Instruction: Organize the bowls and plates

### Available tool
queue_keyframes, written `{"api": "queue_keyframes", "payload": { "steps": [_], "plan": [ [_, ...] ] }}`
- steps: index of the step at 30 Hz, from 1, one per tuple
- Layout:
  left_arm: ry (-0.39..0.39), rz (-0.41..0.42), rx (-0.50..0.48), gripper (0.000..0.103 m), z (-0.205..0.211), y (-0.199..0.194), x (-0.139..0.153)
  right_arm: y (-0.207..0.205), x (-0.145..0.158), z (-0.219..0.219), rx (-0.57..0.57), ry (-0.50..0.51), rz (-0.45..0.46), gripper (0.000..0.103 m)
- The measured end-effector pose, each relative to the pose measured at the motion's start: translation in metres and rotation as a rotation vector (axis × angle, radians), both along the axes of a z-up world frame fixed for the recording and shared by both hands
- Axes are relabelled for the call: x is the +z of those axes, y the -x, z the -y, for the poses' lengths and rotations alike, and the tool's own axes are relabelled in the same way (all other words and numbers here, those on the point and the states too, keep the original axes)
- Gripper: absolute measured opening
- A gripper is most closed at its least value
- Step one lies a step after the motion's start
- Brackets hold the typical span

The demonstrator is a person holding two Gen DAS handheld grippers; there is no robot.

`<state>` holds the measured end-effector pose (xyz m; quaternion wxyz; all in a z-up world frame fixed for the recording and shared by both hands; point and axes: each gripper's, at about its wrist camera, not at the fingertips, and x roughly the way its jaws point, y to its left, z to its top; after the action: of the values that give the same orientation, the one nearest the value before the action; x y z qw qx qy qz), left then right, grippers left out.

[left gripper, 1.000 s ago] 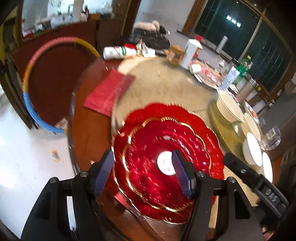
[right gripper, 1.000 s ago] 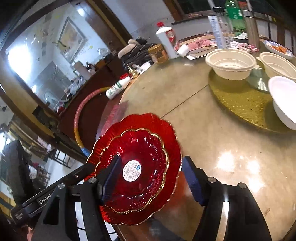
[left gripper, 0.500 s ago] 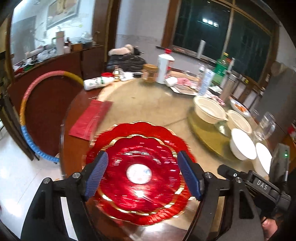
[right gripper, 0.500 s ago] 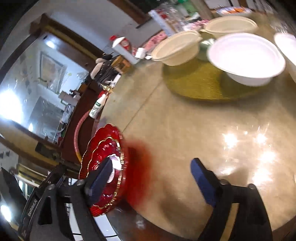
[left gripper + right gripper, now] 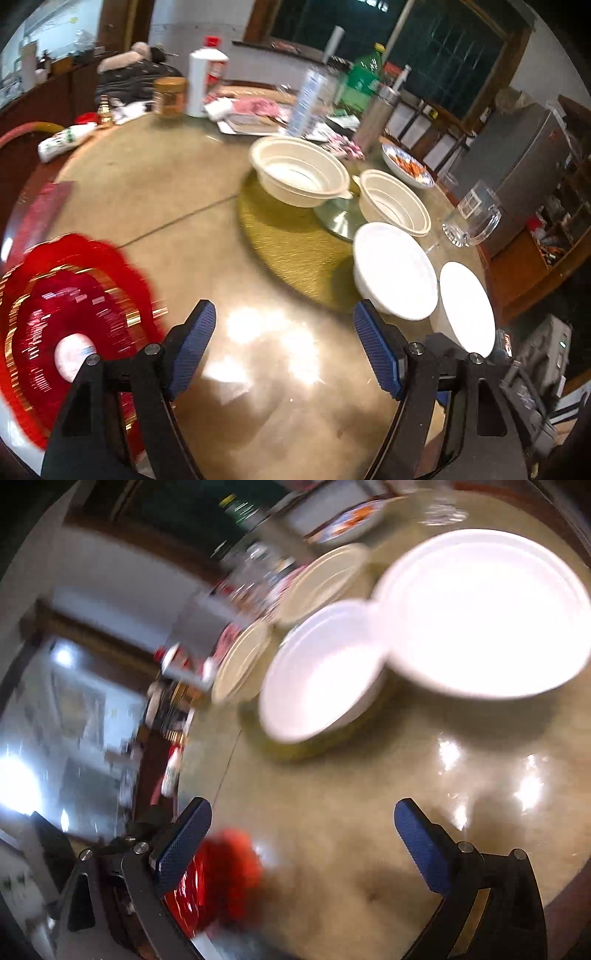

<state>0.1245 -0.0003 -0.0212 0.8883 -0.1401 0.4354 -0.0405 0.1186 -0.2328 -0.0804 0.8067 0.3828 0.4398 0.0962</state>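
Two stacked red scalloped plates (image 5: 70, 314) lie on the round table at the near left; in the right wrist view they (image 5: 218, 878) show blurred at the bottom left. Two cream bowls (image 5: 299, 175) (image 5: 393, 206) and two white bowls (image 5: 393, 275) (image 5: 467, 314) stand to the right. The white bowls fill the right wrist view (image 5: 325, 672) (image 5: 484, 609). My left gripper (image 5: 284, 347) is open and empty over the bare tabletop. My right gripper (image 5: 303, 849) is open and empty, short of the white bowls.
A gold turntable (image 5: 288, 243) carries the bowls. A glass mug (image 5: 474, 218), a dish of food (image 5: 406, 166), bottles (image 5: 203, 81), a jar (image 5: 170, 96) and papers stand at the far side. A red cloth (image 5: 40, 210) lies at the left edge.
Both grippers swung right, away from the red plates and toward the bowls. The plates slid to the left edge of both views. The white bowls now loom large for the right gripper.
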Motion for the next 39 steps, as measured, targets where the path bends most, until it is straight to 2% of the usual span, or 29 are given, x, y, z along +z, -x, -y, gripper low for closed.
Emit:
{"api": "queue_keyframes", "payload": {
  "steps": [4,6,8,12,14,16,18,19,20,22,24,28,36,39],
  "plan": [
    [0.008,-0.029,-0.015,0.077,0.023,-0.025,-0.011,-0.014,-0.002,0.013,-0.030,-0.005,-0.005,0.098],
    [0.005,-0.028,-0.014,0.077,0.031,-0.034,-0.013,-0.024,-0.003,0.016,-0.042,0.000,-0.006,0.091],
    [0.004,-0.024,-0.018,0.077,0.037,-0.042,-0.014,-0.030,-0.005,0.019,-0.052,-0.018,-0.008,0.078],
    [-0.009,-0.036,-0.030,0.077,0.050,-0.058,-0.021,-0.042,-0.009,0.027,-0.079,-0.014,-0.013,0.073],
    [-0.011,-0.061,-0.035,0.077,0.056,-0.065,-0.029,-0.048,-0.013,0.031,-0.088,-0.014,-0.019,0.060],
    [-0.016,-0.075,-0.038,0.076,0.061,-0.070,-0.038,-0.050,-0.014,0.035,-0.107,-0.005,-0.013,0.053],
    [-0.023,-0.090,-0.046,0.069,0.066,-0.073,-0.045,-0.052,-0.017,0.039,-0.129,0.007,-0.010,0.049],
    [-0.035,-0.097,-0.053,0.057,0.070,-0.073,-0.049,-0.053,-0.019,0.040,-0.131,0.007,-0.015,0.042],
    [-0.067,-0.097,-0.061,0.034,0.073,-0.074,-0.052,-0.055,-0.022,0.040,-0.126,0.003,-0.025,0.025],
    [-0.105,-0.090,-0.096,0.016,0.079,-0.072,-0.053,-0.052,-0.022,0.039,-0.105,0.011,-0.008,0.006],
    [-0.108,-0.073,-0.099,0.015,0.079,-0.064,-0.052,-0.048,-0.017,0.035,-0.100,0.045,0.016,0.005],
    [-0.106,-0.044,-0.089,0.015,0.069,-0.048,-0.045,-0.037,-0.010,0.030,-0.082,0.044,0.044,0.005],
    [-0.154,-0.016,-0.066,0.015,0.052,-0.010,-0.035,-0.011,0.001,0.008,-0.031,0.079,0.084,0.005],
    [-0.150,-0.017,-0.057,0.016,0.046,0.001,-0.035,-0.001,0.004,0.002,-0.018,0.091,0.089,0.006]
  ]
}}
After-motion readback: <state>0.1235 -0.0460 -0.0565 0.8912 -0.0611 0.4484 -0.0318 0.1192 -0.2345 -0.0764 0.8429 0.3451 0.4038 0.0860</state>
